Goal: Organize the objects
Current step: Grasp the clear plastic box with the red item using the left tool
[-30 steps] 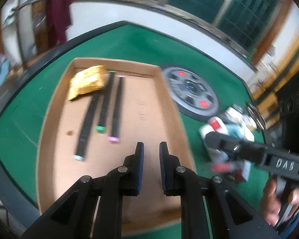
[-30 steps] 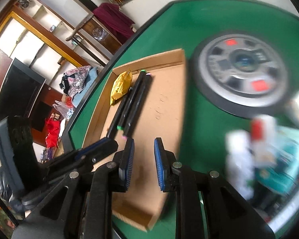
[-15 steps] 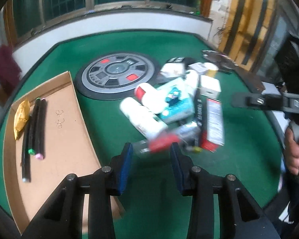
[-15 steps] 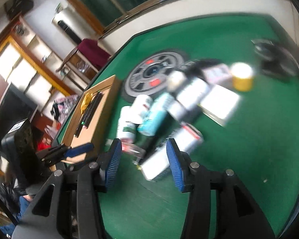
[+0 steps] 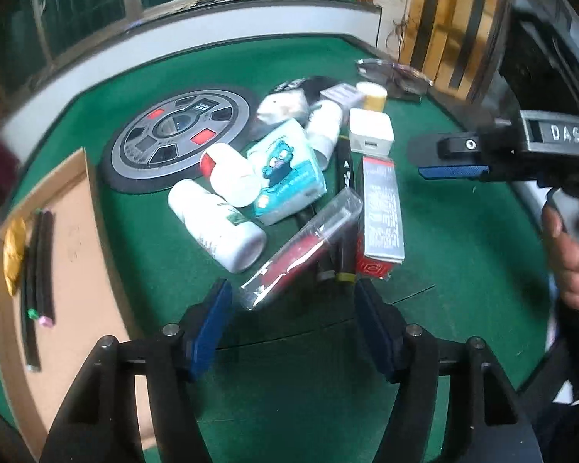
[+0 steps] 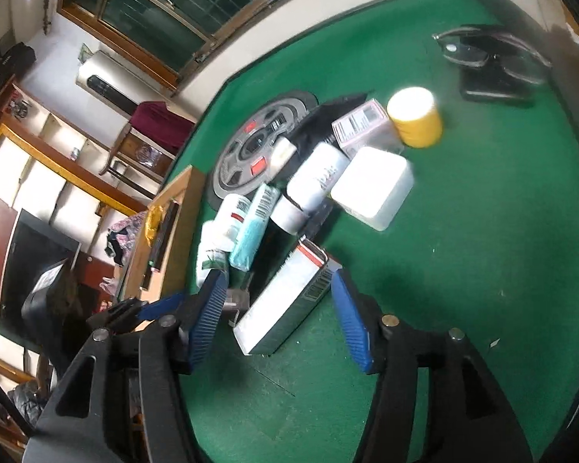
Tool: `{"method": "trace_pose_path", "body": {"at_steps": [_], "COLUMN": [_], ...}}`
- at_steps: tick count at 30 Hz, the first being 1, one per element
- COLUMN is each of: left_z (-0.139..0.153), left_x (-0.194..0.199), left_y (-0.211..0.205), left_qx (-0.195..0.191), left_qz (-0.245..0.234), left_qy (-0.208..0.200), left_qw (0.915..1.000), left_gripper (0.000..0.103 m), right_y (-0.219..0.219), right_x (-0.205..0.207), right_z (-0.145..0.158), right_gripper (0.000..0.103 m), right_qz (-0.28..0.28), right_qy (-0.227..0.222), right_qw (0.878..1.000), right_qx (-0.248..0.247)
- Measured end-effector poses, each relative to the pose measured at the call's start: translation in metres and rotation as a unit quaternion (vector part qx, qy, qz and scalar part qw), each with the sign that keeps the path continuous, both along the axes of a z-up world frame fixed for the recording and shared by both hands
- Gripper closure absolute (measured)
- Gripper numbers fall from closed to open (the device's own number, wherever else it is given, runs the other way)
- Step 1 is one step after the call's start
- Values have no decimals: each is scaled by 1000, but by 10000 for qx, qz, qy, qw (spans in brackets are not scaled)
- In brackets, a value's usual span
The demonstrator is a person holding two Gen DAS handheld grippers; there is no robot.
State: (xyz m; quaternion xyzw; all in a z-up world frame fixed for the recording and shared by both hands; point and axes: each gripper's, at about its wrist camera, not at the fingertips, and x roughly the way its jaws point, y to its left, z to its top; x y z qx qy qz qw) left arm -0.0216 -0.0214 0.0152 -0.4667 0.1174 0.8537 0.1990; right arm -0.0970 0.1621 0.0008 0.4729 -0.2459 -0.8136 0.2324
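A pile of objects lies on the green table: white bottles (image 5: pixel 220 227), a teal tissue pack (image 5: pixel 285 171), a clear-packed red toothbrush (image 5: pixel 301 250), a silver-red box (image 5: pixel 380 212), black markers (image 5: pixel 345 208), a white box (image 5: pixel 370 133) and a yellow jar (image 5: pixel 371 96). My left gripper (image 5: pixel 295 301) is open and empty, just short of the toothbrush pack. My right gripper (image 6: pixel 280 289) is open and empty, its jaws either side of the silver-red box (image 6: pixel 285 301). It also shows at right in the left wrist view (image 5: pixel 451 171).
A cardboard tray (image 5: pixel 77 239) at left holds several black markers (image 5: pixel 38 266) and a yellow packet (image 5: pixel 13 250). A round grey disc (image 5: pixel 177 139) lies behind the pile. Glasses on a black case (image 6: pixel 490 61) sit at the far right edge.
Both grippers swung from the cardboard tray to the pile and opened wide. The pile now lies directly ahead of both.
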Motion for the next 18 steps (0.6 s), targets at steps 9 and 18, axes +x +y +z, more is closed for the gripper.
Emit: {"method": "trace_pose_path", "body": {"at_steps": [9, 18], "left_z": [-5, -4], "left_x": [-10, -12], "left_y": [15, 17], "left_qx": [75, 198], "left_qz": [19, 161], "left_qy": [-145, -170], "left_qw": [9999, 9995], "left_gripper": [98, 98], "right_y": [-11, -6], "right_x": [-2, -3], "right_z": [-17, -20], "right_gripper": [47, 47], "right_qz": [-35, -83], "right_qy": [-205, -240], "right_qw": [9993, 9993], "right_qx": [303, 285]}}
